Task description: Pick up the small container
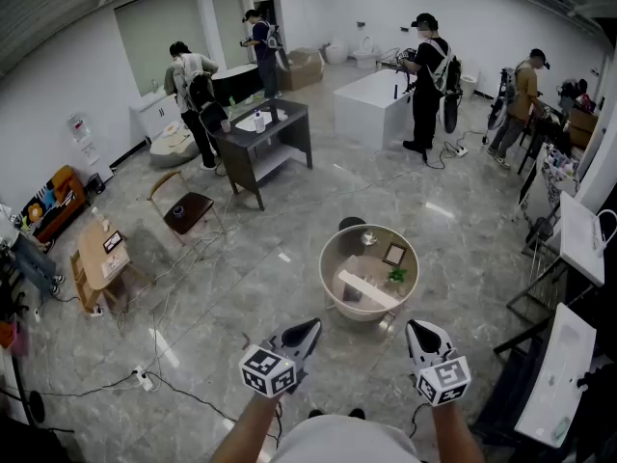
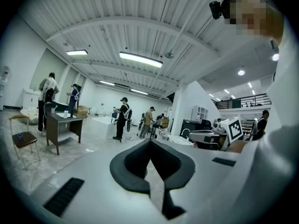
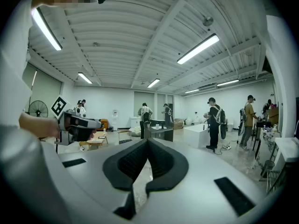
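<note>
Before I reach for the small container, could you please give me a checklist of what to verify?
1. Grippers empty: ok. The left gripper and the right gripper hold nothing.
2. Jaws open for a grasp: not ok. Both pairs are shut.
3. Target picked out: cannot tell. Several small things stand on the round table, too small to say which is the container.
4. Table within reach: probably not ok. It stands ahead, apart from both grippers.
5. Grippers aimed at the table: not ok. Neither gripper view shows it; both look level across the room.
</note>
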A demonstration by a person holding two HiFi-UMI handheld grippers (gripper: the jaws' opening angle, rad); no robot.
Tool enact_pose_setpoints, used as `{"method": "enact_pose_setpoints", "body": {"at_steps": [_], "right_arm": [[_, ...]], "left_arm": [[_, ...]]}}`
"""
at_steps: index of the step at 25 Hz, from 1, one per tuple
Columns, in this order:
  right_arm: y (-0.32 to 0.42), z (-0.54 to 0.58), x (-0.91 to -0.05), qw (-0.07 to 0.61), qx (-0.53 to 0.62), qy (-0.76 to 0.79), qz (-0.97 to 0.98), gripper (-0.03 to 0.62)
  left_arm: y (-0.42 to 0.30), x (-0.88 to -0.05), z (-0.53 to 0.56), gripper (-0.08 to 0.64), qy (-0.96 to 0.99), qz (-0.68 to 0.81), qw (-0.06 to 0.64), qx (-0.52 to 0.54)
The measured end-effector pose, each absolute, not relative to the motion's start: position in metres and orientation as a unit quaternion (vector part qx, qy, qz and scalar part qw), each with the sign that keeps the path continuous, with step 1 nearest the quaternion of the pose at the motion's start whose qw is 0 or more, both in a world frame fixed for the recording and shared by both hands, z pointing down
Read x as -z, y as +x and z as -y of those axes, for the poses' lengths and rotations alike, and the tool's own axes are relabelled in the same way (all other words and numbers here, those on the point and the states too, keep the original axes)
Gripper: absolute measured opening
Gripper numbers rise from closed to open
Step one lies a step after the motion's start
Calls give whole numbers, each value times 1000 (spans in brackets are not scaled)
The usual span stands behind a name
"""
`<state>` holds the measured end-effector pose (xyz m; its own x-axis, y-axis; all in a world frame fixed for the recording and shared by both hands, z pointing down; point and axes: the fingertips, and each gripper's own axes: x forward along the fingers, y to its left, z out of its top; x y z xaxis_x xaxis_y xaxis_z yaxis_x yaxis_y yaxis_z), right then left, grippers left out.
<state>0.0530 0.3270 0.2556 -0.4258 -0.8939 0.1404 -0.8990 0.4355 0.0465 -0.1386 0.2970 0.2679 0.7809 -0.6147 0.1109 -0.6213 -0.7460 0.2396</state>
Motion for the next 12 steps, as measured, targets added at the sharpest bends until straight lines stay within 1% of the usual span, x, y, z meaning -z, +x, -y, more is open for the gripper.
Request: {"method": "enact_pose_setpoints", "body": {"at_steps": [8, 12], "right_arm": [[50, -329, -251, 72, -9, 524, 849, 11], [52, -328, -255, 67, -26, 529, 846, 12]], "left_arm": [[-133, -270, -299, 12, 935, 327, 135, -11], [-133, -274, -298, 12, 933, 330, 140, -14]]}}
